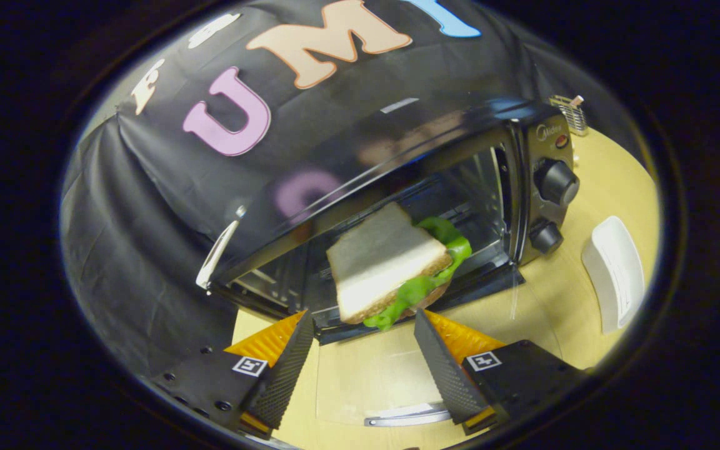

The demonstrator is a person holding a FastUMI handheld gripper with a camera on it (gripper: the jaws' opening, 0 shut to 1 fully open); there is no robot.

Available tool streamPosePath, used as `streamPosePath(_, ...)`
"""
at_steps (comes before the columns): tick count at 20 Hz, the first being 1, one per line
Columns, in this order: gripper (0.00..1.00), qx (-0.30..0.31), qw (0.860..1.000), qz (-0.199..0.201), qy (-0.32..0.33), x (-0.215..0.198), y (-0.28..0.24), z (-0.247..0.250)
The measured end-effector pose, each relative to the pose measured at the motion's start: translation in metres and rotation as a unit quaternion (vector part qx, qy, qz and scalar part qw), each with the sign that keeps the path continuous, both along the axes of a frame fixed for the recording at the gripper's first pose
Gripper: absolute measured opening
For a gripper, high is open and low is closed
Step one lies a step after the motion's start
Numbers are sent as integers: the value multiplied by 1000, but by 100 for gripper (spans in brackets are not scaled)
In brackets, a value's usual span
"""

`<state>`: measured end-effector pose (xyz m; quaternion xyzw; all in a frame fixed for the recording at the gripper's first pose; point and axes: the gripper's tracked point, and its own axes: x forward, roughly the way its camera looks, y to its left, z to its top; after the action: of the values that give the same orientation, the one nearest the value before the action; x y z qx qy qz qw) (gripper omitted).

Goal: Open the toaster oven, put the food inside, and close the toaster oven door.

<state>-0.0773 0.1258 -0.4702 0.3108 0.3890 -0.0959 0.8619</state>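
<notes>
lay just ahead of the parted fingers: a sandwich (391, 265) of white bread and green lettuce, tilted in the mouth of a black toaster oven (397, 206). stood on the wooden table with its glass door (397, 375) dropped flat open below the fingers.

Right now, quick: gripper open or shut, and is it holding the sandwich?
Gripper: open, holding nothing; the sandwich sits just ahead of its fingers at the mouth of the open toaster oven.
</notes>
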Motion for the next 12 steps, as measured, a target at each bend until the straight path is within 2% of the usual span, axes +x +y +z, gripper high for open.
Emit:
streamPosePath(4,99,-4,1000,22,-10,-14,5,13)
streamPosePath(8,99,-8,997,74,-4,-52,25,24)
streamPosePath(12,99,-26,990,132,44,-94,39,16)
